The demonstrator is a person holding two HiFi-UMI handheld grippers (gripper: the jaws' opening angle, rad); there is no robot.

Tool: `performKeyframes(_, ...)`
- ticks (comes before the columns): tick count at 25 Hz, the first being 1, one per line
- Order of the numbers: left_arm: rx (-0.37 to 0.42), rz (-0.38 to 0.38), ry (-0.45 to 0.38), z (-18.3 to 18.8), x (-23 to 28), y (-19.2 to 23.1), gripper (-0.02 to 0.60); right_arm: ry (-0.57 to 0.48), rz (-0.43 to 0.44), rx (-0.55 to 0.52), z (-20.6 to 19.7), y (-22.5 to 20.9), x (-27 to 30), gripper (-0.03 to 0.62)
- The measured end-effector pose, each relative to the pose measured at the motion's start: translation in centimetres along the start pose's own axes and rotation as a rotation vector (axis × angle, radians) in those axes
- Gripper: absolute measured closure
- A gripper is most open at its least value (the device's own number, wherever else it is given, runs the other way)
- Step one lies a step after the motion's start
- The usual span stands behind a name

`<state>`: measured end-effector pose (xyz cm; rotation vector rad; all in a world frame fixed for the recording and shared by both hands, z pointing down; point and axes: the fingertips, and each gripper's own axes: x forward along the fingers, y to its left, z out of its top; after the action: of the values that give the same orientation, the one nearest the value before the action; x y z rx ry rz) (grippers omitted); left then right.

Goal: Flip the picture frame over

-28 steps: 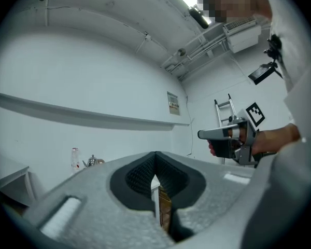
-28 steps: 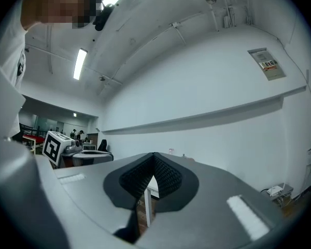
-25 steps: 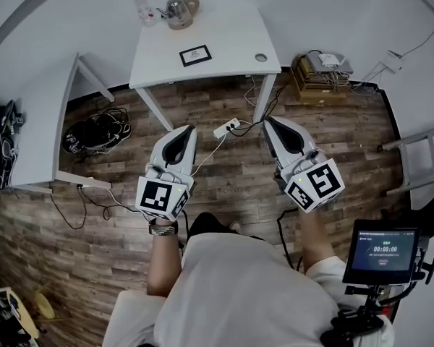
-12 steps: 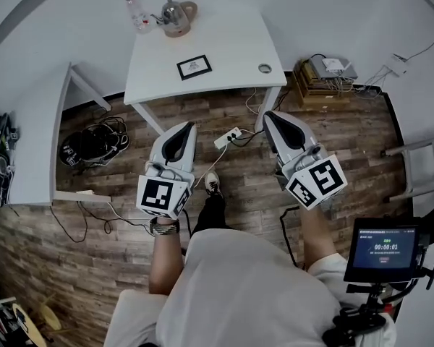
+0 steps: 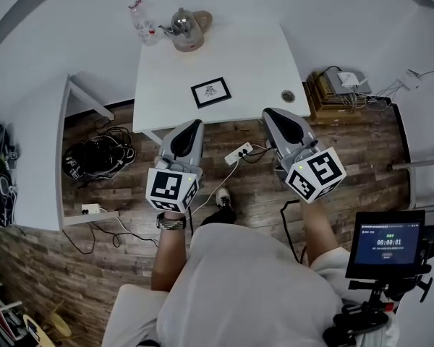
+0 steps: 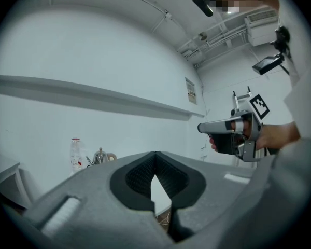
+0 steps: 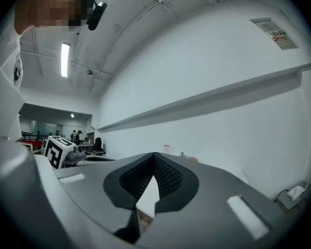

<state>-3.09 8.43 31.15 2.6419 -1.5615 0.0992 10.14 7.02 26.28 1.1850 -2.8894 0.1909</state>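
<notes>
A small black picture frame [image 5: 210, 92] lies flat on the white table [image 5: 260, 56], near its front edge. Both grippers hang over the floor just short of that edge, pointing level at the table. My left gripper [image 5: 193, 125] is below and left of the frame, its jaws shut and empty, tips touching [image 6: 155, 157]. My right gripper [image 5: 269, 113] is to the frame's right and a little nearer me, also shut with nothing held [image 7: 154, 157]. Neither gripper view shows the frame.
A kettle [image 5: 186, 26] and a clear bottle [image 5: 137, 16] stand at the table's far edge, a round cable hole [image 5: 287, 96] at its right front. A power strip [image 5: 239, 152] and cables [image 5: 94, 154] lie on the wood floor. Another white table [image 5: 36, 150] stands left, a screen [image 5: 387, 241] lower right.
The person has stepped forward, and both grippers have travelled toward the table. The table and frame now sit lower and closer in the head view. Both grippers stay shut.
</notes>
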Motion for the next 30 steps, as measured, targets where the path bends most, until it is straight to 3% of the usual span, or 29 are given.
performKeyframes(7,0.007,0.039,0.001,0.1,1.7,3.0,0.580,0.032,-0.020,0.038,-0.5,-1.3,3.0,0.594)
performKeyframes(13,-0.014,0.004,0.004,-0.8,2.5,2.6,0.578,0.031,-0.047,0.053,-0.7,-2.2,3.3,0.592)
performKeyframes(20,-0.010,0.011,0.007,-0.9,2.1,1.9,0.578,0.014,0.013,0.001,-1.2,-0.6,3.4,0.592)
performKeyframes(23,-0.008,0.034,0.008,-1.0,1.9,2.6,0.548,0.015,0.021,0.005,-1.5,-0.3,3.7,0.592)
performKeyframes(28,-0.040,0.095,0.064,-2.3,7.2,5.3,0.548,0.067,0.029,0.075,-2.4,-6.5,7.4,0.591)
performKeyframes(30,-0.048,0.118,0.077,-2.7,8.2,5.3,0.548,0.086,0.039,0.077,-2.9,-7.9,8.0,0.556)
